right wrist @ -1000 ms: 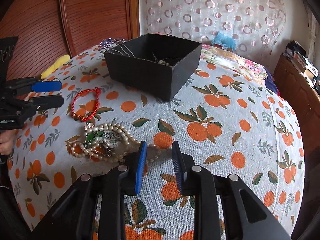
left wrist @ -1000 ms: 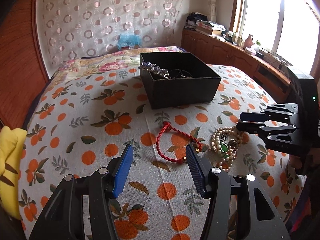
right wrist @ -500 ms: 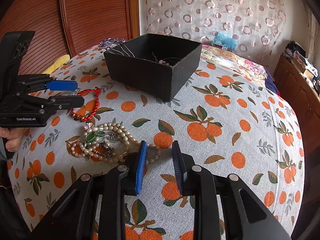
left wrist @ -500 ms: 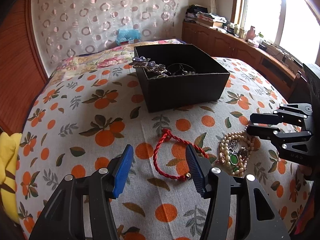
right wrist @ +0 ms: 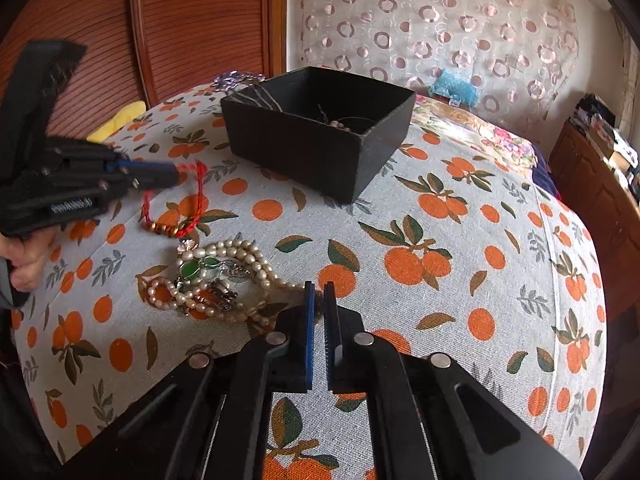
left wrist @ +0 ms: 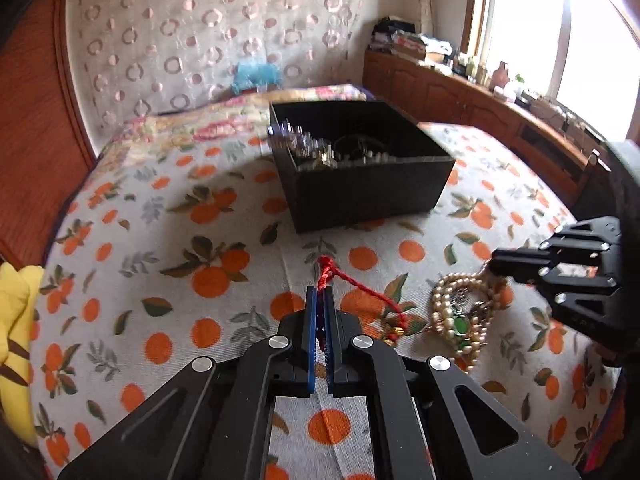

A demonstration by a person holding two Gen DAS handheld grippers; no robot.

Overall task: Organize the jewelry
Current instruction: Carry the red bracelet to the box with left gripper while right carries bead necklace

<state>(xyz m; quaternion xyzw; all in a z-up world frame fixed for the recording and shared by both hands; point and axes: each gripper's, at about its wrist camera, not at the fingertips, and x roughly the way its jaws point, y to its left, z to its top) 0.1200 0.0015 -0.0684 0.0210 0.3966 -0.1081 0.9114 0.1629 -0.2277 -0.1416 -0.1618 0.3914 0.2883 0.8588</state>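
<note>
My left gripper (left wrist: 320, 294) is shut on a red cord bracelet (left wrist: 360, 284); the cord loops out from its tips and hangs to the bedspread in the right wrist view (right wrist: 188, 208). My right gripper (right wrist: 319, 292) is shut on the end of a pearl necklace (right wrist: 224, 276) that lies in a heap with a green pendant. In the left wrist view the necklace (left wrist: 460, 312) lies at the right gripper's tips (left wrist: 496, 268). A black open box (left wrist: 360, 176) holding several jewelry pieces sits beyond; it also shows in the right wrist view (right wrist: 316, 132).
The orange-print bedspread (right wrist: 460, 260) covers the bed. A yellow cloth (left wrist: 16, 320) lies at the left edge. A wooden headboard (right wrist: 180, 20) and curtain stand behind; wooden cabinets (left wrist: 480, 104) run under the window at right.
Both grippers have closed: the left moved forward and shut on the red bracelet, lifting part of it; the right shut on the pearl necklace's end.
</note>
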